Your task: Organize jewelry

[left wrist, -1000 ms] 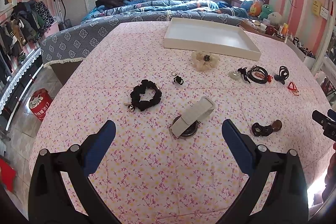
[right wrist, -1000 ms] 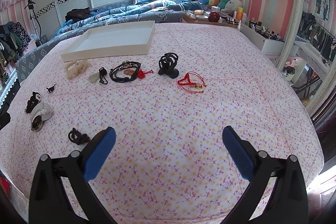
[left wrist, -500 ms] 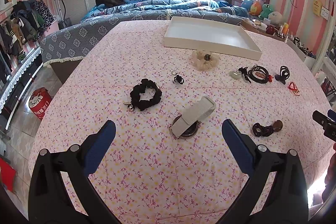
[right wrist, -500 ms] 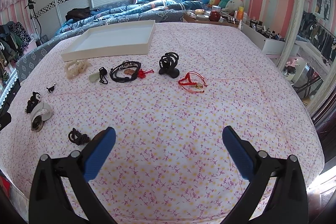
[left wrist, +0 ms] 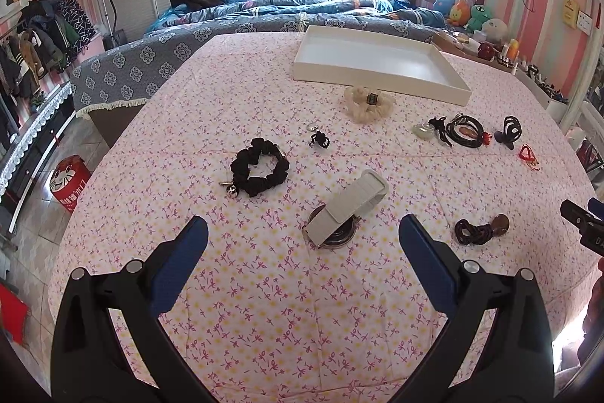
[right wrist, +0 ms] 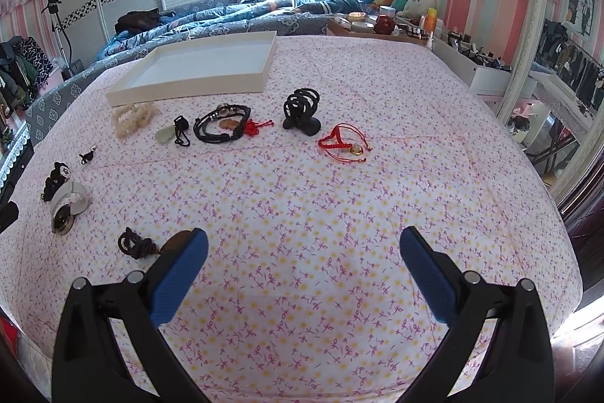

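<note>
Jewelry lies spread on a pink floral cloth. In the left wrist view my left gripper is open and empty above a watch with a grey strap. A black scrunchie, a cream scrunchie, a dark cord pendant and black bracelets lie around it. A white tray sits at the far side. My right gripper is open and empty near the front edge, with the dark cord pendant by its left finger. A red cord bracelet and black hair claw lie ahead.
A bed with blue bedding stands behind the table. A shelf with toys and bottles is at the back right. A red drum stands on the floor at the left. The right gripper's tip shows at the left view's right edge.
</note>
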